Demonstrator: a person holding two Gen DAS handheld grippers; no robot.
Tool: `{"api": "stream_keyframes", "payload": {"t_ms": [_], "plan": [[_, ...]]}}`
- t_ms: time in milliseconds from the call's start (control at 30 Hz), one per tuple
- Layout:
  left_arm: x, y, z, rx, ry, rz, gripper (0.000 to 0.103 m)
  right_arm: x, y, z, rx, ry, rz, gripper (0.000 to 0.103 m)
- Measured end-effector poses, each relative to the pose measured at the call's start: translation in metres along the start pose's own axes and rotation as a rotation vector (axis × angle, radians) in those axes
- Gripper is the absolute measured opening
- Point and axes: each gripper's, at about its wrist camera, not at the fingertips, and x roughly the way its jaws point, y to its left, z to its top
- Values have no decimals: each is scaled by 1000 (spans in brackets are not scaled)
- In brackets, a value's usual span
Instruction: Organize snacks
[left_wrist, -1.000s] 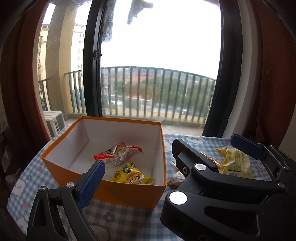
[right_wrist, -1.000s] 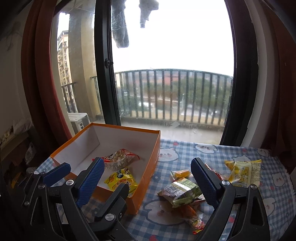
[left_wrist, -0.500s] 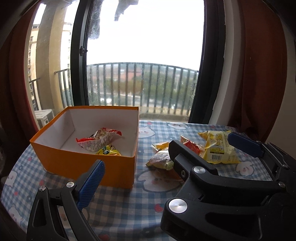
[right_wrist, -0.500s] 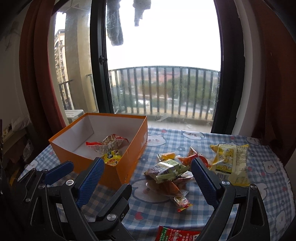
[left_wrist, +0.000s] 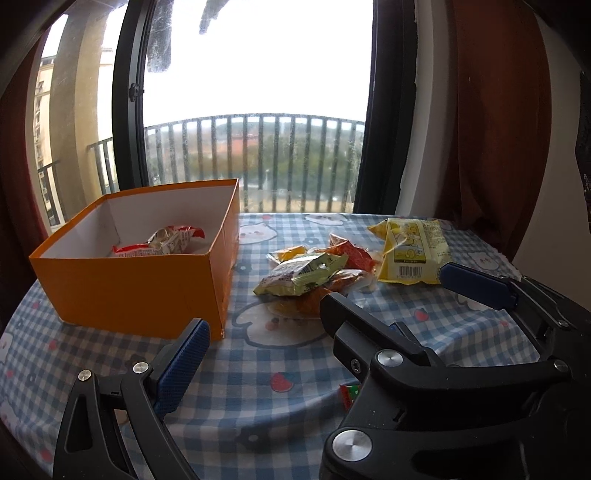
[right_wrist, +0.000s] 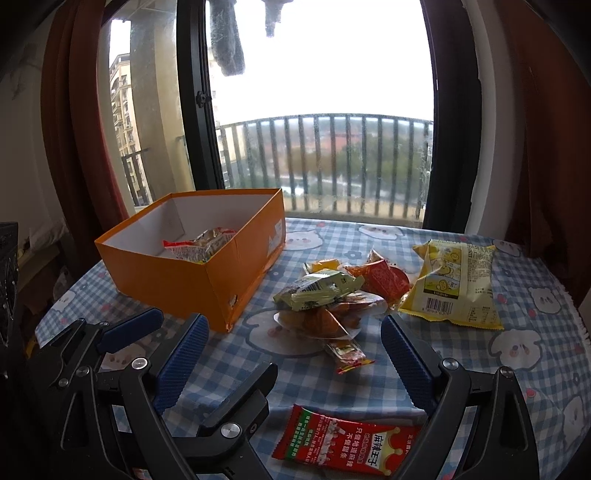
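Observation:
An orange box (left_wrist: 136, 288) stands on the left of the checked tablecloth (left_wrist: 295, 380), with a red-and-silver packet (left_wrist: 166, 240) inside. To its right is a loose pile of snacks: a green packet (left_wrist: 306, 273) on top of orange ones, and a yellow bag (left_wrist: 413, 251) beside it. My left gripper (left_wrist: 291, 354) is open and empty, low over the cloth in front of the box corner. My right gripper (right_wrist: 295, 365) is open too, just short of the pile (right_wrist: 325, 295). A red packet (right_wrist: 343, 439) lies flat between its fingers. The two grippers overlap side by side.
The round table sits against a tall window with a balcony railing (right_wrist: 325, 166) behind it. Dark red curtains (right_wrist: 546, 129) hang on both sides. The table's right edge (right_wrist: 576, 314) curves away past the yellow bag (right_wrist: 458, 280).
Both grippers have drawn back from the box and shifted right. The snack pile has moved to the middle of both views, and the red packet has come into the right wrist view.

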Motion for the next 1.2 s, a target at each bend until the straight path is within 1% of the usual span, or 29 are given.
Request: {"api": "stream_keyframes", "payload": {"t_ms": [133,400,533,733,900,1000,1067,1133,1200], "plan": [[11,-10,-13,24,41,-33,96,3,-11,-17,17,19,-13,96],[27,-34,-38,83,120,-98,96,6,-34,-50,56,59,-70,96],[35,-46,-47,109,156,-125,95,4,-44,-63,74,76,-101,96],[40,-61,-57,153,198,-158,92,2,-57,-81,106,97,-122,95],[43,-71,-65,201,216,-162,92,1,-64,-92,121,120,-132,95],[49,-75,-68,225,229,-131,92,3,-69,-98,128,132,-150,95],[55,-76,-69,228,246,-118,92,5,-73,-101,137,146,-156,95],[61,-76,-69,224,266,-120,92,8,-77,-103,149,157,-155,95],[64,-79,-69,229,267,-126,92,10,-82,-105,163,164,-152,95]]}}
